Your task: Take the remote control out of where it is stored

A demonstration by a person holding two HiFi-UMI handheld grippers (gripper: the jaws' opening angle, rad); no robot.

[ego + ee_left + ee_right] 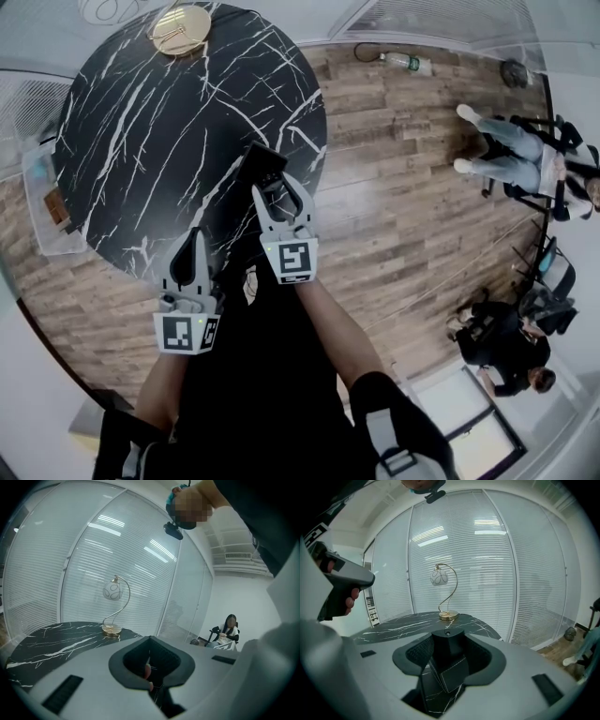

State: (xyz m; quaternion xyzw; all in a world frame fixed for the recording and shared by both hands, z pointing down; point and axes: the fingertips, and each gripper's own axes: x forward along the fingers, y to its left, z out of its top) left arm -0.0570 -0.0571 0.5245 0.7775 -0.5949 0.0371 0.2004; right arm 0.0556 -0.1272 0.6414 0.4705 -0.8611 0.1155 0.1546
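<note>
Remote control (263, 161): black, pinched at its near end by the right tongs (279, 189); it is held above the near right part of the table (141, 141).
Right tongs, own view (449, 651): both pads press on the remote control (447, 641), which stands up between them.
Left tongs (194, 246): lower and to the left, at the near rim of the table; in its own view (150, 660) the pads are pressed together with nothing between them.
Table: round, black marble with white veins, on a wooden floor (412, 216).
Lamp (181, 28): gold base, curved stem, round white shade; it stands at the far side of the table, well apart from both tongs.
</note>
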